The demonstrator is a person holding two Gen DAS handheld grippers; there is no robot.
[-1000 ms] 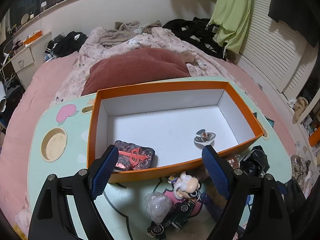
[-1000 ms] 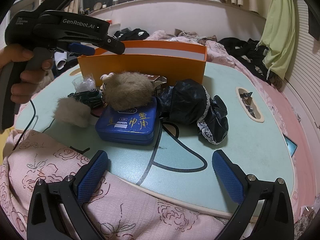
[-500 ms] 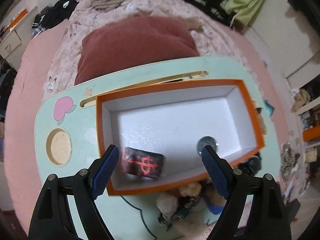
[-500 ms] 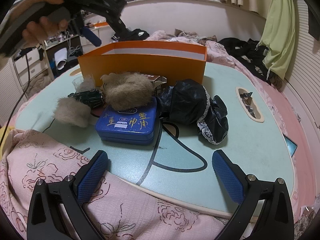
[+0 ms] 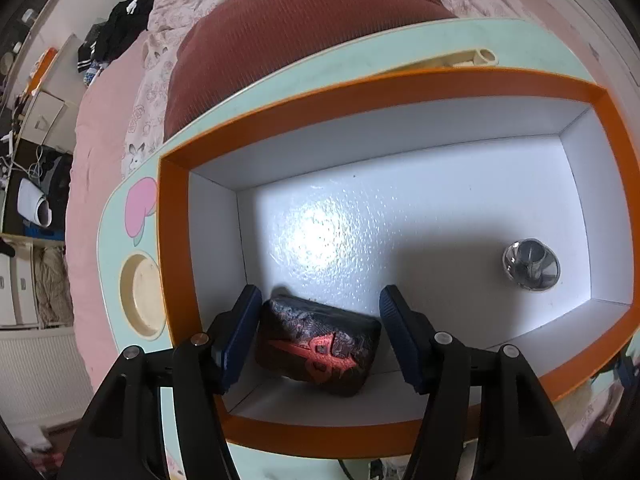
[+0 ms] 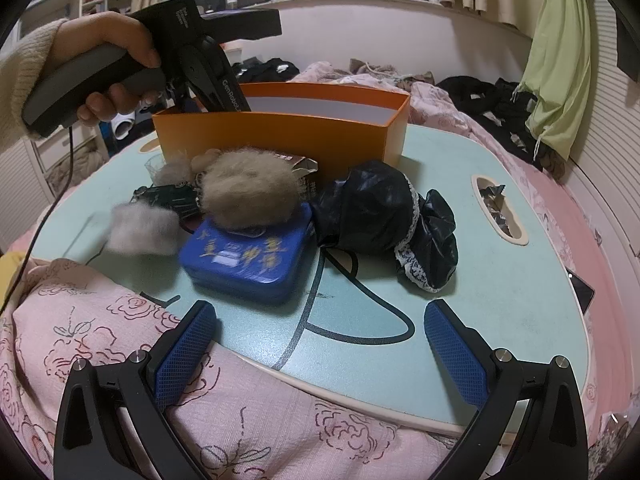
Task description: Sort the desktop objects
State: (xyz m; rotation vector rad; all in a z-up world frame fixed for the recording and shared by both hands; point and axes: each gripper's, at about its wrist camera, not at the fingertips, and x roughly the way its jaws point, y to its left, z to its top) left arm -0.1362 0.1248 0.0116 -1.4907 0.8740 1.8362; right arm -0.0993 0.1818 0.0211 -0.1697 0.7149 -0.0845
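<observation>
The left gripper reaches down into an orange box with a white interior, which stands on a pale green lap table. Its jaws are spread apart, and its blue pads flank a dark block with a red emblem that lies on the box floor near the front left corner. The left pad is just beside the block's end; whether it touches cannot be told, and the right pad stands slightly clear. The block's long axis runs across the gap from pad to pad, tilted a little, emblem facing up. A small shiny metal piece sits well apart, toward the right end of the box.

The right gripper hovers over a pink flowered blanket at the table's near edge, jaws wide and holding nothing.

Only the right wrist view shows the things outside the box: a blue tin with a tuft of tan fluff on it, a grey tuft beside it, and a black lace-trimmed bundle to the right. It also shows a hand gripping the left tool's handle above the box. Only the left wrist view shows the box's contents.
</observation>
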